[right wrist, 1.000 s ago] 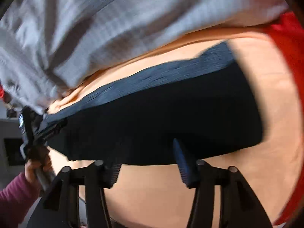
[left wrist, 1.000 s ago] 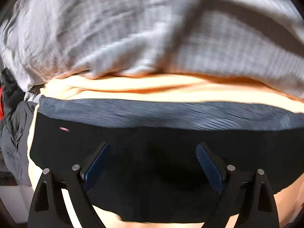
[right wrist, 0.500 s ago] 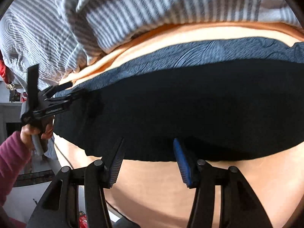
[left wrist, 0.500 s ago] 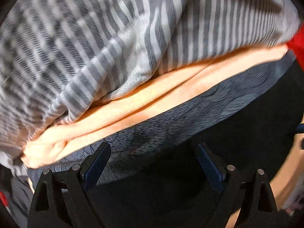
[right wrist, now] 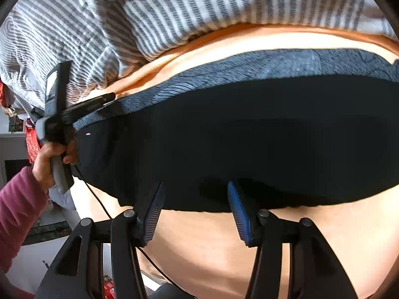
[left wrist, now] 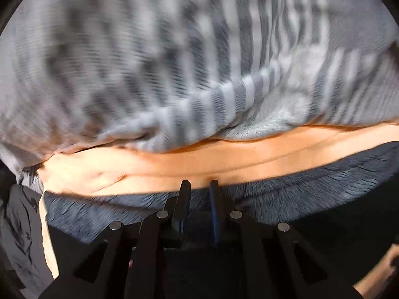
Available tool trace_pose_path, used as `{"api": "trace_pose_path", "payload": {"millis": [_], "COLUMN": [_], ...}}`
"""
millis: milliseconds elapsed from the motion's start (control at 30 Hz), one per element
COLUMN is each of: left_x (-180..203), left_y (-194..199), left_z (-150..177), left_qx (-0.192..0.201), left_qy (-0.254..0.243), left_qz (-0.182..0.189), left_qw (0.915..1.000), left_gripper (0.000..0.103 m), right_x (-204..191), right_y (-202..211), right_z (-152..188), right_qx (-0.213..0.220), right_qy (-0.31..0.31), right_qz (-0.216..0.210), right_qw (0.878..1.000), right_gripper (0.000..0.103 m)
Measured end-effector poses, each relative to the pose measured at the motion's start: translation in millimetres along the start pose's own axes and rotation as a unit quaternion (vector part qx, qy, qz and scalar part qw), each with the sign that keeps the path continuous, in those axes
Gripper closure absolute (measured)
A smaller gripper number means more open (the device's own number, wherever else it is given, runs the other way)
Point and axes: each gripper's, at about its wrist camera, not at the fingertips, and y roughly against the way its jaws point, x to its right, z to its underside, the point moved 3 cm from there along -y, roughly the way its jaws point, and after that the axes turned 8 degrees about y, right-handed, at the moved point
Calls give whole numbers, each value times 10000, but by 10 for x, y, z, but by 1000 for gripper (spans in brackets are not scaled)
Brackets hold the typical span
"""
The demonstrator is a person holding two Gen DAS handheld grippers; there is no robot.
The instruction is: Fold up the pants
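Dark pants point(right wrist: 249, 137) with a heathered blue-grey band point(left wrist: 299, 199) along the far edge lie flat on an orange sheet point(right wrist: 224, 236). My left gripper point(left wrist: 199, 186) points steeply down at that band's far edge. Its jaws are closing, with a pinch of the band between the pads. The right wrist view shows this left gripper point(right wrist: 109, 98) at the pants' far left corner, gripped by a hand point(right wrist: 47, 157) in a maroon sleeve. My right gripper point(right wrist: 195, 189) hangs open over the pants' near edge, with nothing pressed between its pads.
A grey-and-white striped blanket point(left wrist: 174, 62) is bunched up just beyond the pants, on the sheet point(left wrist: 174, 167). A dark grey buttoned garment point(left wrist: 17, 224) lies off the left side. A black cable point(right wrist: 99, 199) trails over the sheet's left edge.
The left gripper's wide-open jaws have come together on the blue-grey band at the pants' far edge. The right gripper slid along the near edge earlier and now holds still, open as before.
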Motion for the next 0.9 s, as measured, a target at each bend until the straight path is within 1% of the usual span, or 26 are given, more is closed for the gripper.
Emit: {"api": "trace_pose_path", "payload": {"millis": [67, 133, 233, 300, 333, 367, 400, 433, 500, 567, 600, 633, 667, 733, 800, 833, 867, 900], "left_x": [-122, -261, -454, -502, -593, -632, -662, -682, -730, -683, -646, -662, -625, -553, -555, -659, -718, -704], "left_y": [181, 309, 229, 40, -30, -120, -146, -185, -255, -223, -198, -182, -124, -15, 62, 39, 49, 60], "left_z": [155, 372, 723, 860, 925, 952, 952, 905, 787, 605, 554, 485, 476, 457, 457, 403, 493, 475], "left_qx": [96, 219, -15, -218, -308, -284, -106, 24, 16, 11, 7, 14, 27, 45, 84, 84, 84, 76], "left_qy": [10, 39, 132, 219, 247, 269, 288, 292, 411, 565, 560, 538, 520, 514, 493, 477, 463, 439], "left_qz": [33, -41, -187, -391, -525, -535, -557, -641, -591, -607, -628, -654, -668, -561, -428, -396, -385, -403], "left_qw": [9999, 9997, 9997, 9988, 9978, 9978, 9980, 9975, 9974, 9966, 9965, 9964, 9964, 9971, 9978, 9980, 9981, 9982], "left_gripper": [26, 24, 24, 24, 24, 18, 14, 7, 6, 6, 6, 6, 6, 6, 6, 6, 6, 6], "right_x": [-37, -76, -152, -201, -211, -196, -170, -127, -81, -62, -93, -156, -278, -535, -807, -892, -978, -1051], "right_y": [-28, -75, -120, -185, -259, -315, -378, -443, -465, -443, -411, -398, -387, -408, -557, -646, -755, -859], "right_z": [-34, -75, -109, -117, -117, -116, -118, -141, -208, -280, -281, -260, -208, -68, 158, 244, 331, 401], "right_qx": [-4, -25, 10, -10, -63, -119, -176, -186, -64, -4, 41, 39, 10, -81, -359, -473, -576, -617], "right_qy": [42, 33, 61, 114, 160, 186, 205, 197, 159, -3, -82, -65, 46, 373, 520, 519, 529, 550], "right_qz": [15, -17, -35, 14, 98, 173, 257, 280, 271, 298, 226, 9, -321, -741, -1280, -1453, -1578, -1616], "right_qw": [10000, 10000, 10000, 9999, 9998, 9996, 9993, 9992, 9995, 9996, 9997, 10000, 9995, 9965, 9898, 9869, 9844, 9834], "right_gripper": [47, 47, 47, 47, 47, 47, 47, 47, 47, 47, 47, 47, 47, 47, 47, 47, 47, 47]}}
